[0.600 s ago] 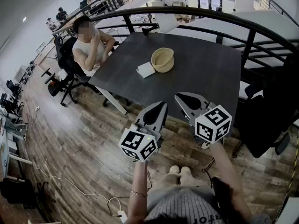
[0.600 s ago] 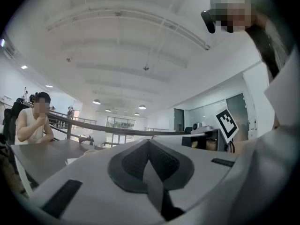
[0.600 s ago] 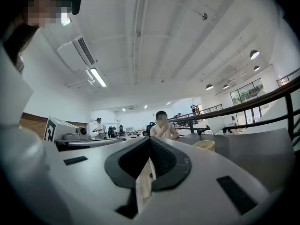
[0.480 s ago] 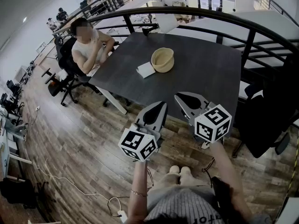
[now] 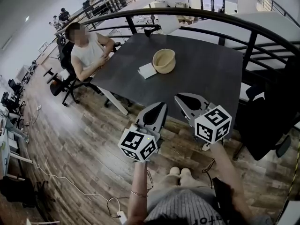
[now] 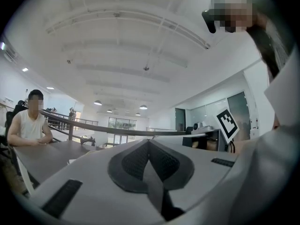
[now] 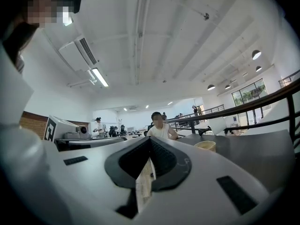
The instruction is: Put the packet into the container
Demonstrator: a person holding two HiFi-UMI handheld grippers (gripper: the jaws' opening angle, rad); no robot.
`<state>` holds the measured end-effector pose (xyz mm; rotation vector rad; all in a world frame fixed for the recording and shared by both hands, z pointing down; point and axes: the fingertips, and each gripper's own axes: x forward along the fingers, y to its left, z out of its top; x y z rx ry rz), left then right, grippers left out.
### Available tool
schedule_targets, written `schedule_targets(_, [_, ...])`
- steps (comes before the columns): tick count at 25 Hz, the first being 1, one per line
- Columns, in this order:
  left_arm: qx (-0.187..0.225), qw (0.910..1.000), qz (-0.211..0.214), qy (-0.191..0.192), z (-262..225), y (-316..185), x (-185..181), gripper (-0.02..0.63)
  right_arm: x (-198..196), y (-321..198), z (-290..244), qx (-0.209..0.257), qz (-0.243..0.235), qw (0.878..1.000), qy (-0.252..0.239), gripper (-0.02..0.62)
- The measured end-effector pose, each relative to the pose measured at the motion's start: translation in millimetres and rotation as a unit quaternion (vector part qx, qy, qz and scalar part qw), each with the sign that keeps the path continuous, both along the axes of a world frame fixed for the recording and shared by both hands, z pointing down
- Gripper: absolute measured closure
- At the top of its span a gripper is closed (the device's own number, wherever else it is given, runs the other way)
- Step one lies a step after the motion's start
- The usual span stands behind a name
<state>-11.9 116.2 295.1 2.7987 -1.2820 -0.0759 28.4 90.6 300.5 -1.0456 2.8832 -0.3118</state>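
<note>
A beige round container (image 5: 164, 60) stands on the dark table (image 5: 206, 74), far ahead of me. A white packet (image 5: 146, 70) lies flat just left of it, touching its base. My left gripper (image 5: 162, 106) and right gripper (image 5: 178, 98) hover side by side over the wooden floor, short of the table's near edge. In the left gripper view the left gripper (image 6: 149, 142) has its jaws together with nothing between them. The right gripper (image 7: 150, 140) is likewise shut and empty, with the container (image 7: 205, 146) off to its right.
A person (image 5: 84, 50) sits at the table's far left corner on an office chair. A black curved railing (image 5: 225, 18) runs behind the table. A dark chair (image 5: 272, 125) stands at the right. Cables lie on the floor at the lower left.
The seated person has lowered a hand from the face to the table. Both grippers have stayed where they were.
</note>
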Motion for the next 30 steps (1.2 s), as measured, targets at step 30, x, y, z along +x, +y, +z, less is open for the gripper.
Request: schedule_targets(30, [-0.031,0.9995,-0.008,0.000,26,-162,-86,0.598,-87,-156,23,-0.001,-0.035,0.999,0.015,0.584])
